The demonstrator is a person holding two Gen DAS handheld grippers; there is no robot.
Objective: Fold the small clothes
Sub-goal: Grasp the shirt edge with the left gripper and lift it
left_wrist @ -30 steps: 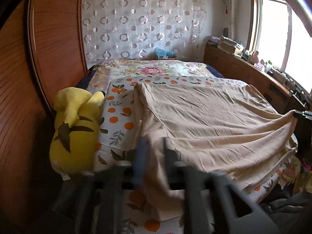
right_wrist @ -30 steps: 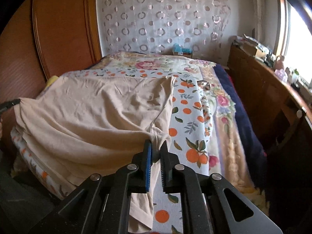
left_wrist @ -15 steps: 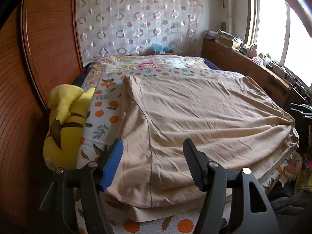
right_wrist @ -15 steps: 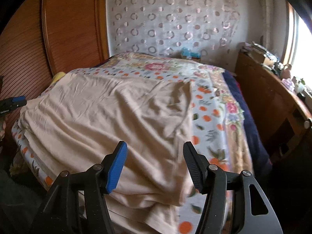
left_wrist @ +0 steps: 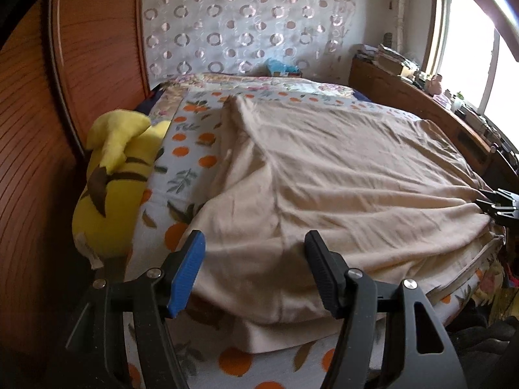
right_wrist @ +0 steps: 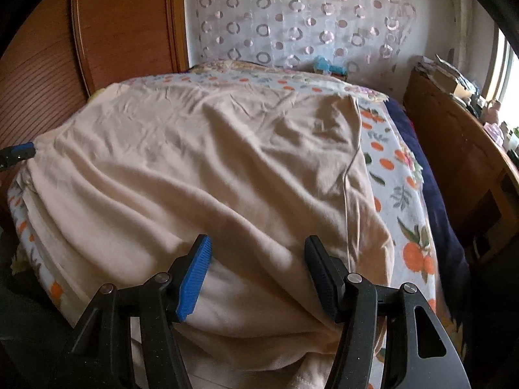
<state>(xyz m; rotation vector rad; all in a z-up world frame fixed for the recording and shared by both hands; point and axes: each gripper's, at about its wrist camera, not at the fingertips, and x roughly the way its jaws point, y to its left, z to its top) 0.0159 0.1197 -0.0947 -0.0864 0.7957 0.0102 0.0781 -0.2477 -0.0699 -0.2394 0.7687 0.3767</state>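
Observation:
A large beige garment (left_wrist: 324, 188) lies spread in folded layers on the orange-print bedspread (left_wrist: 188, 162); it also fills the right wrist view (right_wrist: 211, 168). My left gripper (left_wrist: 256, 269) is open and empty just above the garment's near left corner. My right gripper (right_wrist: 256, 272) is open and empty above the garment's near right part. The right gripper shows at the garment's far right edge in the left wrist view (left_wrist: 499, 204). The left gripper's blue tip shows at the left edge of the right wrist view (right_wrist: 19, 152).
A yellow plush toy (left_wrist: 113, 181) lies at the bed's left side against a wooden headboard (left_wrist: 39, 129). A wooden cabinet (right_wrist: 460, 149) with clutter runs along the right. A dark blue blanket (right_wrist: 431, 188) edges the bed. A circle-patterned curtain (left_wrist: 246, 29) hangs behind.
Both grippers were shut on the garment's corners a second ago. They have opened and let go, and the garment now lies flat on the bed. Both grippers sit slightly closer over the near edge.

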